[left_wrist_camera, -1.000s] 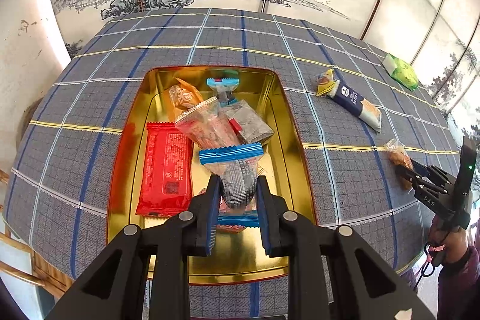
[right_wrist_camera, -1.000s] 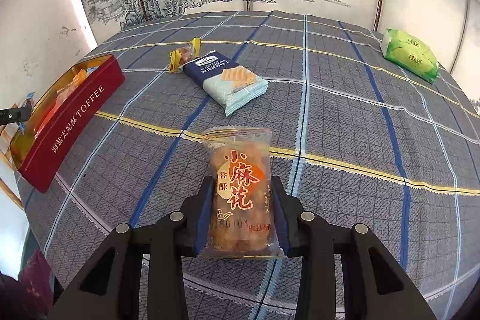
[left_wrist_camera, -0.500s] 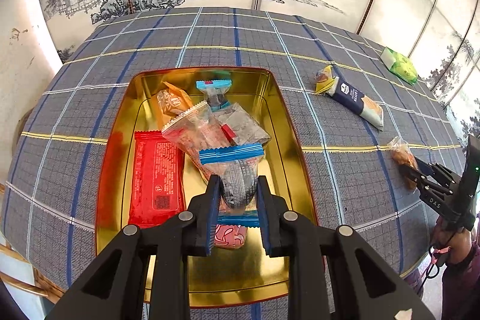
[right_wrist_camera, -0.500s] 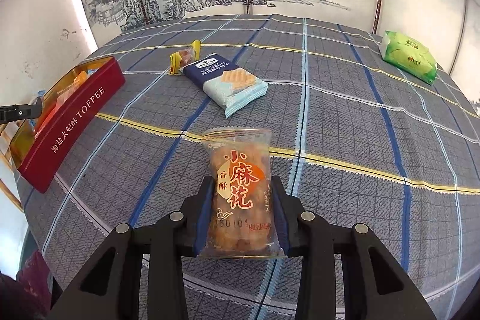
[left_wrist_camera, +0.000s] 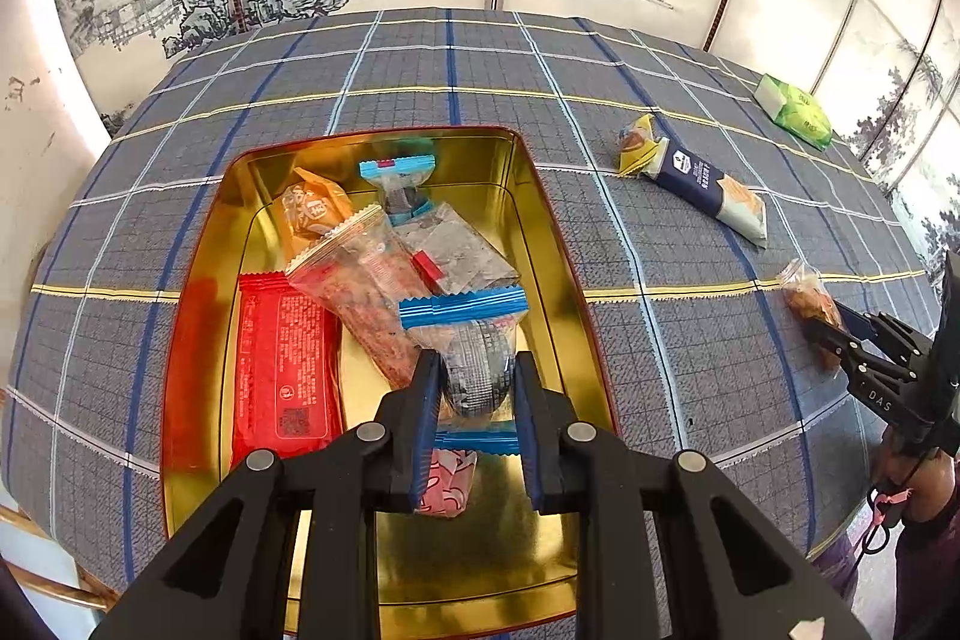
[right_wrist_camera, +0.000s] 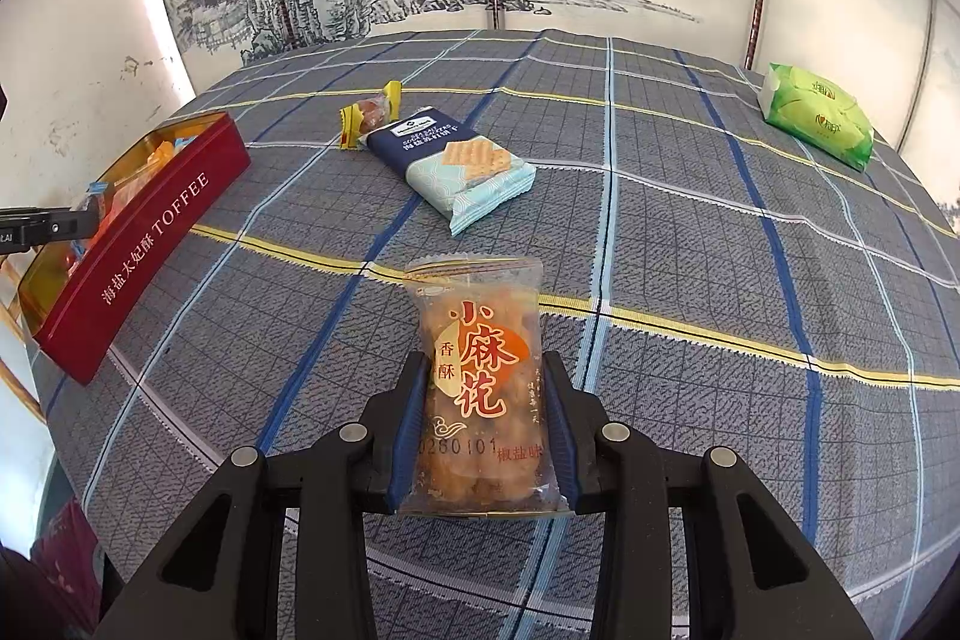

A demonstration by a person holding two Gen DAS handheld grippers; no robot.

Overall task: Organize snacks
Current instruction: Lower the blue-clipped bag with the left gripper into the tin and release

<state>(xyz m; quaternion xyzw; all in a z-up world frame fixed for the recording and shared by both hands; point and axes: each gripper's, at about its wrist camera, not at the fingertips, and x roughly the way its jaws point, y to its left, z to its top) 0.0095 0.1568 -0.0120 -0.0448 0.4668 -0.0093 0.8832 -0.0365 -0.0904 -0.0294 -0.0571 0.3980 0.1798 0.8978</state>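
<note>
My right fingers [right_wrist_camera: 423, 424] pinch the fried-twist packet [right_wrist_camera: 480, 388] lengthwise; left fingers [left_wrist_camera: 425, 424] clamp a blue-ended cookie pack [left_wrist_camera: 474, 352] over the tin [left_wrist_camera: 540, 232], which lies leftward.

The table cloth [right_wrist_camera: 690, 244] is grey with blue, white and yellow checks. The tin [left_wrist_camera: 552, 244] is gold inside, dark red outside [right_wrist_camera: 150, 244]. One packet [right_wrist_camera: 816, 115] is green.

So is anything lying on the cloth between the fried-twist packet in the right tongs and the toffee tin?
Nothing visible. The clear packet of orange fried dough twists sits in the right tongs, and the plaid cloth toward the red, gold-lined toffee tin is bare. The navy cracker packet lies farther back, off that line.
</note>
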